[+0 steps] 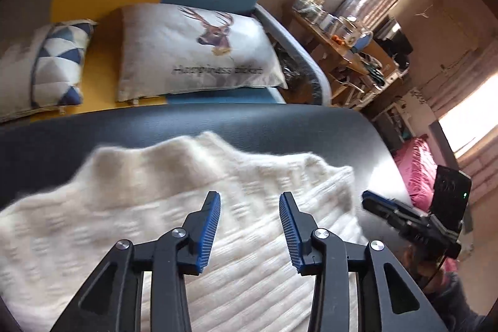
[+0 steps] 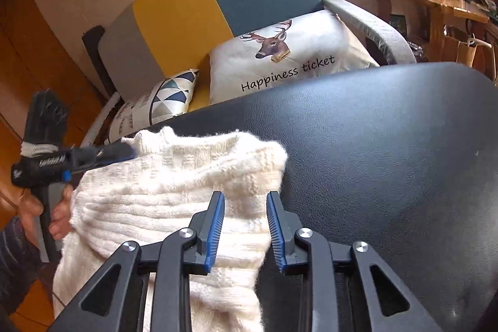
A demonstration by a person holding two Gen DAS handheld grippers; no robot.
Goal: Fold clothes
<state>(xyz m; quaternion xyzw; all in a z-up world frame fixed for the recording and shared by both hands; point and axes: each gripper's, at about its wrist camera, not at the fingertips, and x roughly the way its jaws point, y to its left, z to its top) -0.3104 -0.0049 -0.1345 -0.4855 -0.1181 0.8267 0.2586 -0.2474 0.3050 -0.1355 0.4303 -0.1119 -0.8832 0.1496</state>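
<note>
- Left hand-held gripper (image 1: 250, 226): I read its jaws as standing apart, with nothing between them. It hovers over the left part of the white knit sweater (image 1: 174, 213). The left wrist view is motion-blurred, so I cannot tell whether the fingertips touch the knit.
- Sweater: it lies bunched on the black worktop (image 2: 389, 151), toward the worktop's left side. In the right wrist view its left portion appears to hang over the worktop edge. The far edge is wavy and uneven; the garment is not yet a flat, squared shape.
- Right hand-held gripper (image 2: 246, 227): jaws apart, empty. It sits over the sweater's right edge, where the knit meets bare worktop.
- Step in hand, as I judge it: an early stage, positioning both grippers for a grasp before a fold or a spread. No finished fold is evident.
- Next move, as I judge it: lower each gripper onto one edge of the knit, close on a single layer, then lift and draw the garment flat toward the worktop centre. The thick, loose knit is likely to bunch between the jaws, so each grasp should be taken close to an edge.
- Background: a sofa with a deer cushion (image 2: 289, 58) stands beyond the worktop, clear of the work area.
</note>
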